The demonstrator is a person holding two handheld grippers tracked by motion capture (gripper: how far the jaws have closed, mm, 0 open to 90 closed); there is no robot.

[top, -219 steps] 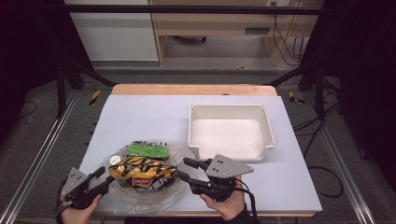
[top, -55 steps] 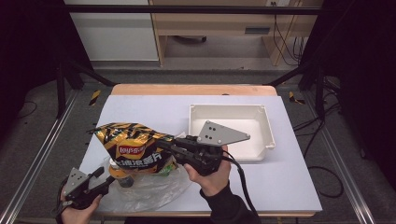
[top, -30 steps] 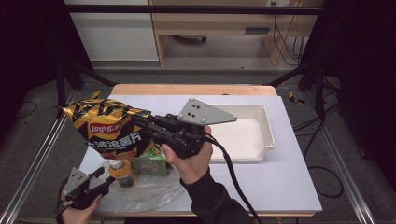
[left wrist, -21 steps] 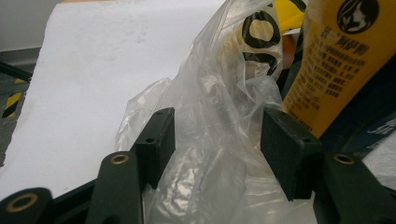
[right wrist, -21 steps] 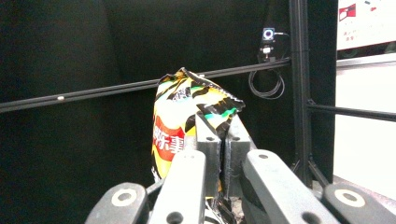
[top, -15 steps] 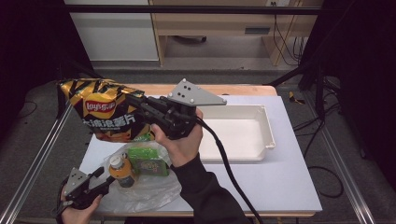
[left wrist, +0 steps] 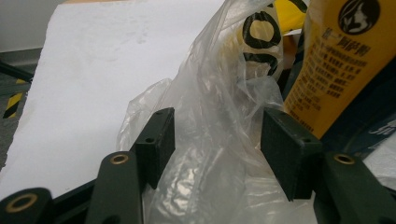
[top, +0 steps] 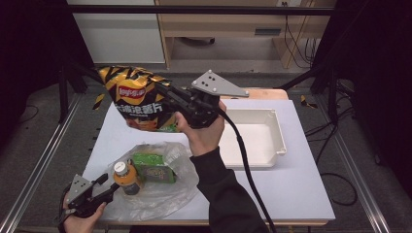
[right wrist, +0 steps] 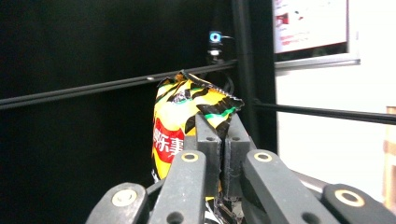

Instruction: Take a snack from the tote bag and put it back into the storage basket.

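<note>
Right gripper [top: 167,99]: jaws pressed together on the edge of the chip bag [top: 138,104]; in the right gripper view the two pads meet with the bag's crimped seam pinched between them.
Chip bag: yellow and black with a red logo, held up in the air above the far left part of the table [top: 301,179], clear of the surface, long axis roughly level in the high view.
Right hand [top: 204,133]: wrapped around the gripper body, forearm coming in from the near edge; grey three-cornered plate on top, cable trailing back over the sleeve.
Left gripper [top: 104,187]: at the near left corner of the table, jaws apart with the clear plastic bag [top: 165,194] bunched between them; the left gripper view shows a gap between each pad and the film, so no firm clamp.
Plastic bag: lying crumpled on the table, near left.
Bottle [top: 125,177]: orange label, pale cap, inside the plastic bag, just beside the left gripper.
Green box [top: 154,167]: inside the plastic bag, touching the bottle.
White tray [top: 274,141]: on the table to the right of the raised hand.
</note>
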